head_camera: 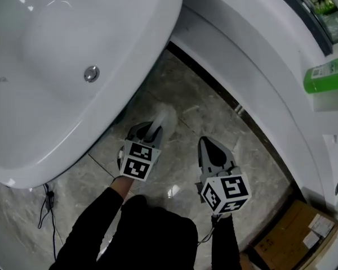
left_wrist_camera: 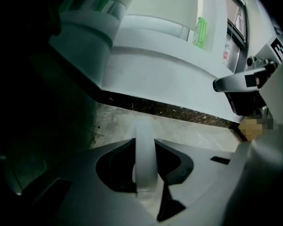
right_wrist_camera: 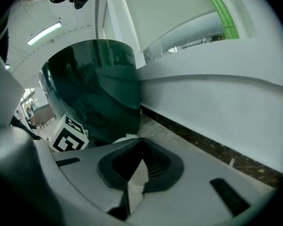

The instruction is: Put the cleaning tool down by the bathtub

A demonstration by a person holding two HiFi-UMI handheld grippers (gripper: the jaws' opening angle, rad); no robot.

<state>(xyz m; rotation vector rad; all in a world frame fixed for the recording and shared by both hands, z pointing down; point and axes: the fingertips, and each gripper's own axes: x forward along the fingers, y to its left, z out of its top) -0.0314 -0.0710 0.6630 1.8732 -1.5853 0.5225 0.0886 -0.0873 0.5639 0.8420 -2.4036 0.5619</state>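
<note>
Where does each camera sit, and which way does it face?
Head view: on the person's head, facing steeply down at the bathtub, floor, left gripper, right gripper and sleeves.
Left gripper view: on the left gripper, along jaws shut on the cleaning tool's handle, toward the ledge.
Right gripper view: on the right gripper, along shut jaws; left gripper's marker cube shows.
Shared: head and left gripper views show the handle.

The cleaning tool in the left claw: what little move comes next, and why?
Probably lower it onto the floor, then open. The left claw is shut on the cleaning tool, right beside the bathtub.
</note>
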